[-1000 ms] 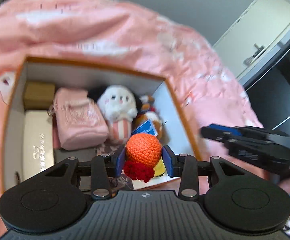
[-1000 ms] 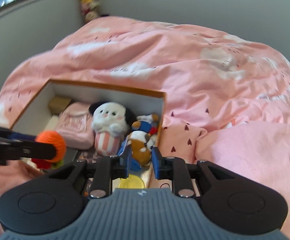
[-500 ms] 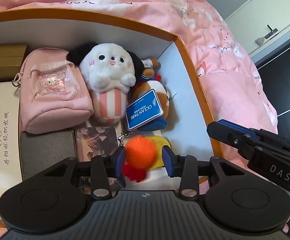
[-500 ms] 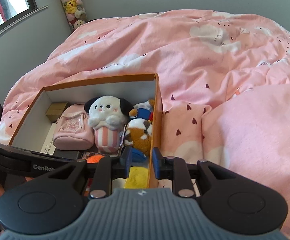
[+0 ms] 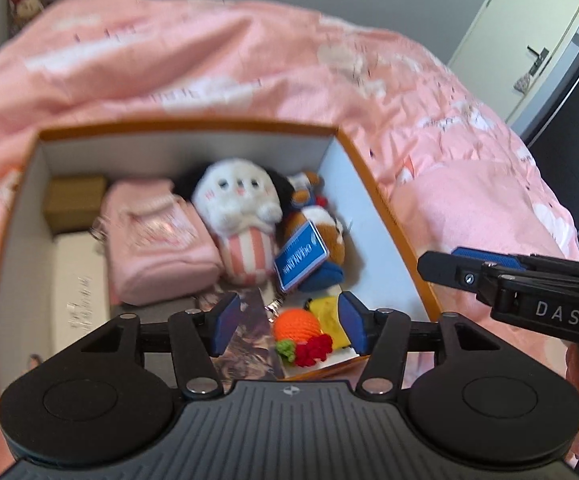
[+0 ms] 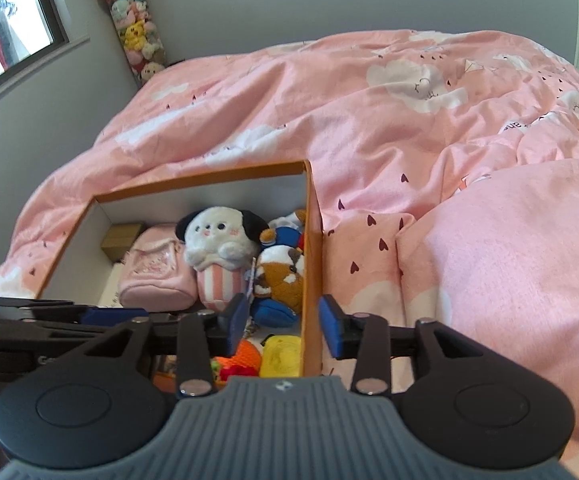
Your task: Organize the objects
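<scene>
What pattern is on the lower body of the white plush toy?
Pink and white vertical stripes on the white plush toy; the left wrist view shows it best.

One box (image 5: 381,200), four plush toys (image 5: 241,200)

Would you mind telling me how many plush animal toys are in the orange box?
2 that I can see: the white plush upright mid-box beside the pink pouch, and the brown-and-white plush against the right wall. Others may be hidden underneath.
</scene>
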The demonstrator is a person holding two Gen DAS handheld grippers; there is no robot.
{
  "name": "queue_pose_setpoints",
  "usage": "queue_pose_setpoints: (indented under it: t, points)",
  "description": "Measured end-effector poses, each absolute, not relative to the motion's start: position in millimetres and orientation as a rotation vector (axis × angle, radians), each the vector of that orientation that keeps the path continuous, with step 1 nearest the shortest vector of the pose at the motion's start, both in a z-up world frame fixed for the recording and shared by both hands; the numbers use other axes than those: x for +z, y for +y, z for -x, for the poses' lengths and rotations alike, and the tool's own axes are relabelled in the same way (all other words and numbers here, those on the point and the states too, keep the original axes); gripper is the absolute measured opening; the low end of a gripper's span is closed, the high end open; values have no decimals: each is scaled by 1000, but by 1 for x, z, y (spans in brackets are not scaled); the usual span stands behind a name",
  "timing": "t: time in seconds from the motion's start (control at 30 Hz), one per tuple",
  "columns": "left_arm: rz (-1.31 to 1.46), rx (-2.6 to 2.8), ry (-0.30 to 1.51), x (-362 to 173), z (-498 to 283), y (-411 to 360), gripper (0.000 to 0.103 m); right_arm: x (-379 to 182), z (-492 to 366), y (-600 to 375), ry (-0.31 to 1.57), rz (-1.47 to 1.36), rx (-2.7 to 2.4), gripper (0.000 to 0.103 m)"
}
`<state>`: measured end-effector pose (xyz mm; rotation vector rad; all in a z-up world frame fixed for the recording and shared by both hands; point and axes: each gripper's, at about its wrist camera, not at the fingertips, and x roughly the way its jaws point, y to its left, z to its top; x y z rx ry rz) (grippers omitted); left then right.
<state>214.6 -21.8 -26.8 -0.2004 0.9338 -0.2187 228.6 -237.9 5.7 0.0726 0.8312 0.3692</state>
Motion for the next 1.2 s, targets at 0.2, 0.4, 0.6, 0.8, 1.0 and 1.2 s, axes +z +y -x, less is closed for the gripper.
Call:
queue_pose_setpoints:
  t: [0.2, 0.4, 0.6, 0.8, 1.0, 1.2]
  points:
    - [152, -127, 796, 10, -183, -10, 72, 20, -211, -235, 785, -104, 379, 62]
    - [159, -40, 598, 42, -138, 8, 88, 43, -185, -225, 690, -99, 410, 77]
    - [137, 95, 464, 58, -101, 21, 101, 65, -154, -209, 555, -87, 451, 88]
    - [94, 170, 444, 45, -86, 24, 101, 69, -120, -187, 430, -36, 450, 98]
    - [132, 172, 516, 13, -80, 28, 100, 45, -106, -171, 489, -7, 451, 101]
    - [115, 176, 549, -4, -76, 27, 101, 15, -113, -173, 592, 0, 403, 101]
